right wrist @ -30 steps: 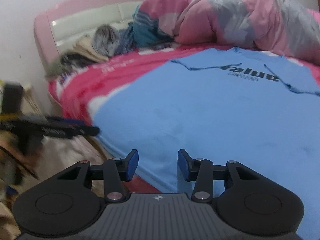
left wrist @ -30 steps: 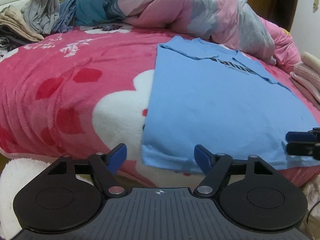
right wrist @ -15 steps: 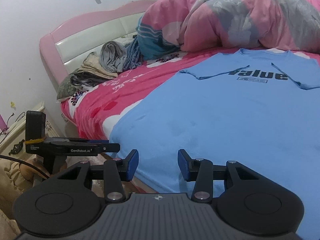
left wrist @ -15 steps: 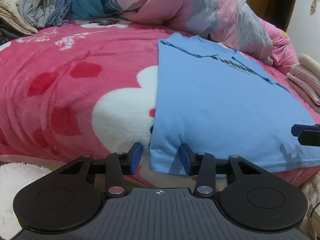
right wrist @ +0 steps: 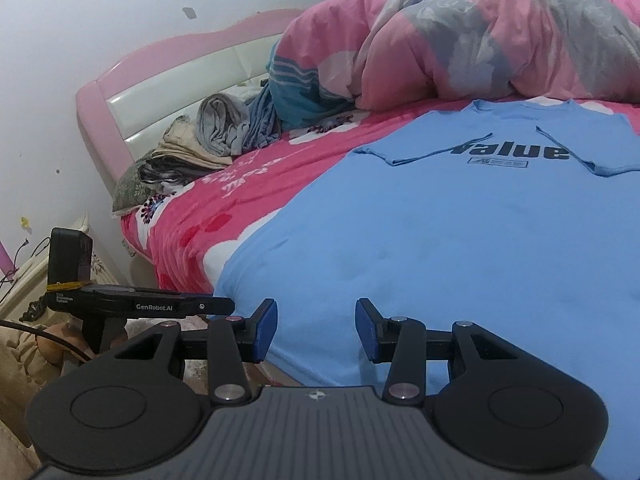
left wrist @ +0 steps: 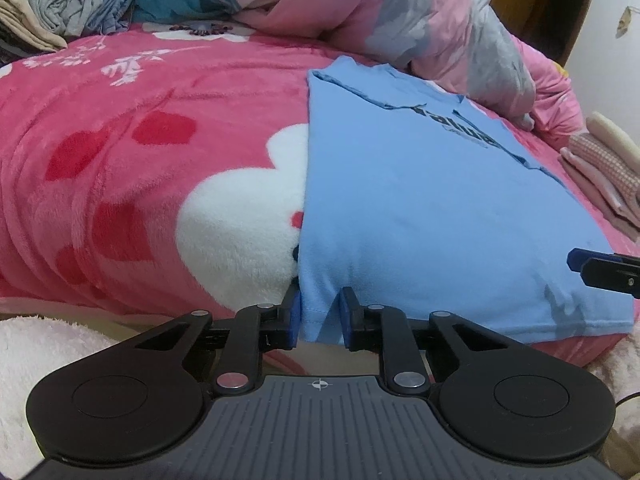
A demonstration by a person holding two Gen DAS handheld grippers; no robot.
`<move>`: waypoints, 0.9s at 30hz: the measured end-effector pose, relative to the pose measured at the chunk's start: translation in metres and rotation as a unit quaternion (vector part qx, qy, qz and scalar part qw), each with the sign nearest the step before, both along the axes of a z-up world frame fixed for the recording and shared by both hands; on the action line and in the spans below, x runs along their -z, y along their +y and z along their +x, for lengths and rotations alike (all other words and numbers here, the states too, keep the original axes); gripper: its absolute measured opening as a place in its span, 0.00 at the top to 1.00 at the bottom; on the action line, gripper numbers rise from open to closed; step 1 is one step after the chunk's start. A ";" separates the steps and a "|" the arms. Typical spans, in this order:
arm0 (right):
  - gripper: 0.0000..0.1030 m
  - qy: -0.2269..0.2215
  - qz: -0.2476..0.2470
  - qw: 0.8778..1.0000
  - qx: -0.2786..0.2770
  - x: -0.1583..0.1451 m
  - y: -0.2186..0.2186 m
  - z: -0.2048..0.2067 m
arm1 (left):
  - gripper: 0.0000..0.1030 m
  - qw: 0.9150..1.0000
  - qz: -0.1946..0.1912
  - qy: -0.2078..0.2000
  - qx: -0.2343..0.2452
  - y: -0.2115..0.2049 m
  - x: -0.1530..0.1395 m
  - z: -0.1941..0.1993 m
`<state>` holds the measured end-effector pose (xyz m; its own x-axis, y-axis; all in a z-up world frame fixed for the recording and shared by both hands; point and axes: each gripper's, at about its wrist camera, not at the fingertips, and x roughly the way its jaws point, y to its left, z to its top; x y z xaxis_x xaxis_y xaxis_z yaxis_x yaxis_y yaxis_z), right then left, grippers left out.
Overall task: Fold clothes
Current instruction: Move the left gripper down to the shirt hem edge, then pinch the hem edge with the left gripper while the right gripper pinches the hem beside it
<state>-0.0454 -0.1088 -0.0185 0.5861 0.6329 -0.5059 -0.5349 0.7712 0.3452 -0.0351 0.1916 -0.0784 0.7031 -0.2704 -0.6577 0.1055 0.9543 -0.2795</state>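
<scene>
Left wrist view: the left gripper [left wrist: 319, 322] has just been closing on the blue T-shirt [left wrist: 420, 208] hem corner at the bed [left wrist: 120, 152] edge; right gripper [right wrist: 316, 330] stands apart. A shallow pinch could slip when lifted.

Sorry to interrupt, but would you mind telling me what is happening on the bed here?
A person with a handheld gripper in each hand is starting to fold a blue T-shirt spread flat on the pink blanket. The left gripper has just been closing on the shirt's bottom corner, whose hem sits bunched between its pads. The right gripper hangs open at the hem's other end, gripping nothing yet.
</scene>
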 end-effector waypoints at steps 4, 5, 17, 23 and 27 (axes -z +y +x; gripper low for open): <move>0.56 -0.008 -0.004 1.000 -0.003 -0.002 0.001 0.004 | 0.93 1.000 -0.008 0.002 -0.005 0.003 -0.006 -0.003; 0.56 -0.013 -0.011 1.000 -0.007 -0.004 0.003 0.005 | 0.93 1.000 -0.013 0.003 -0.007 0.005 -0.007 -0.003; 0.53 -0.198 -0.193 0.934 -0.227 0.009 0.131 -0.009 | 0.99 0.994 -0.105 0.031 -0.015 0.026 -0.021 0.001; 0.49 -0.259 -0.223 0.903 -0.260 0.031 0.172 -0.029 | 0.99 0.992 -0.120 0.026 -0.012 0.029 -0.032 0.002; 0.60 -0.294 -0.262 0.891 -0.225 0.047 0.184 -0.037 | 0.99 0.991 -0.130 0.026 -0.008 0.030 -0.034 0.004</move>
